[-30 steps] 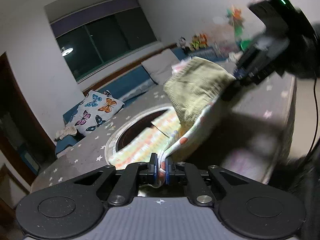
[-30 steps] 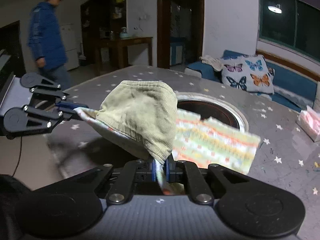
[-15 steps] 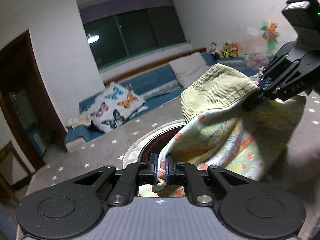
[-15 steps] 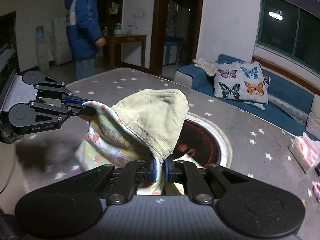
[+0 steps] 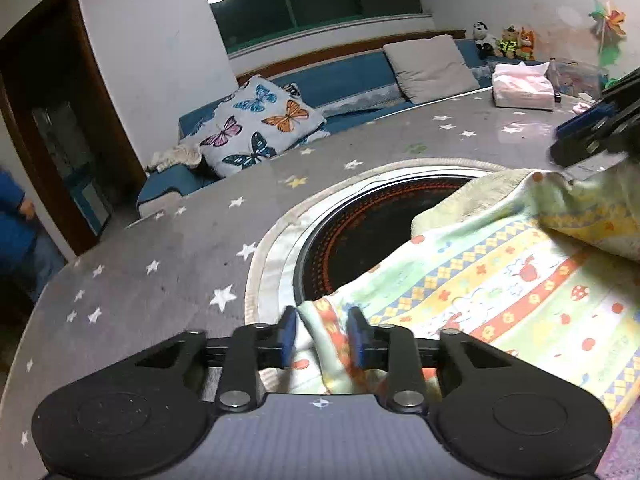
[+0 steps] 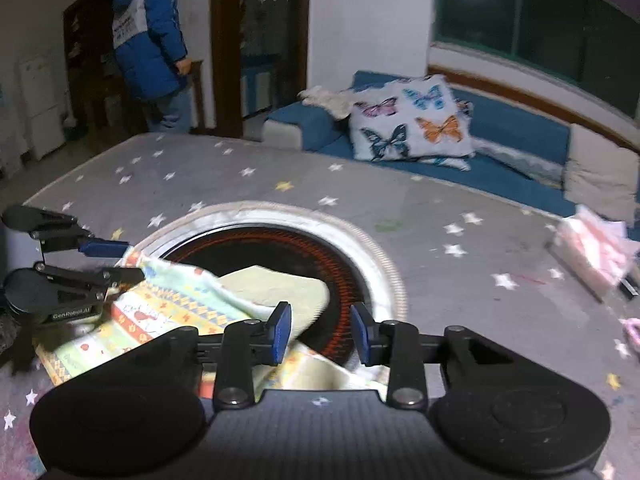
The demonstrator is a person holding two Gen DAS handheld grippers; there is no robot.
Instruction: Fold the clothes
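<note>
Both tongs, left [image 5: 322,334] and right [image 6: 320,334], just released (patterned garment [image 5: 500,280] between, ungripped)

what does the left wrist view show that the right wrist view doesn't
Only the left wrist view shows the row of stuffed toys and the pinwheel by the far wall. Only the right wrist view shows the whole person in a blue jacket by the doorway; the left view catches just a blue sliver. Both show the patterned cloth lying partly over the round dark burner, the butterfly pillow, the tissue box, and both grippers, left gripper and right gripper, whose jaws have just been opening.
</note>
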